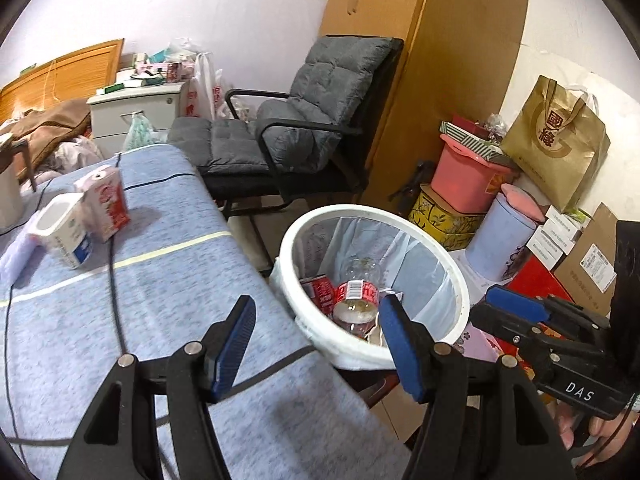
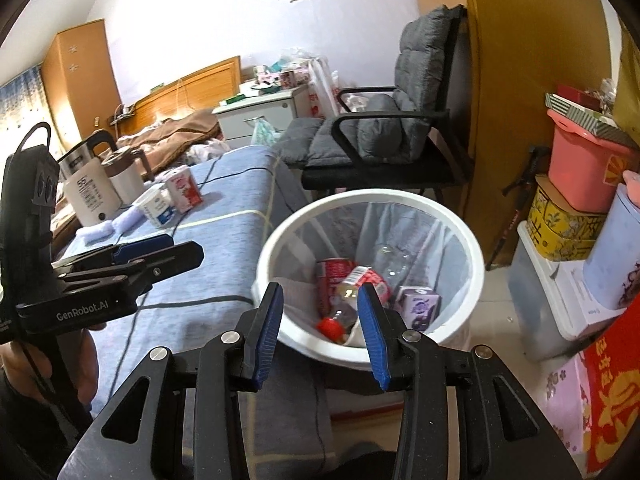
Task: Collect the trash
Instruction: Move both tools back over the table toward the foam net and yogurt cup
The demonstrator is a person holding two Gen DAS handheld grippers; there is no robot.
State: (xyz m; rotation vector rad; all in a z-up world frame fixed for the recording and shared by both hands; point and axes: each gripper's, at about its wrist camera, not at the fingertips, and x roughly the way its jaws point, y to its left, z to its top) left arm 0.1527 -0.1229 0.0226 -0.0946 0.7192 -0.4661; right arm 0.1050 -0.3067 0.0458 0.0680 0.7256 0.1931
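While both grippers hung wide and empty by the bin [image 1: 460, 280], the red carton [image 1: 110, 204] stood far left on the table [image 1: 180, 280], nearer the left gripper [image 1: 316, 344] than the right gripper [image 2: 320, 328].

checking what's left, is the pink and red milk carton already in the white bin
No, the pink and red milk carton stands on the blue-covered table, outside the white round trash bin.

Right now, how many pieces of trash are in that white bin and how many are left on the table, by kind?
In the bin:
Plastic bottle: 1
Red can: 1
Purple carton: 1
On the table:
Pink carton: 1
White-and-blue carton: 1
Total: 5
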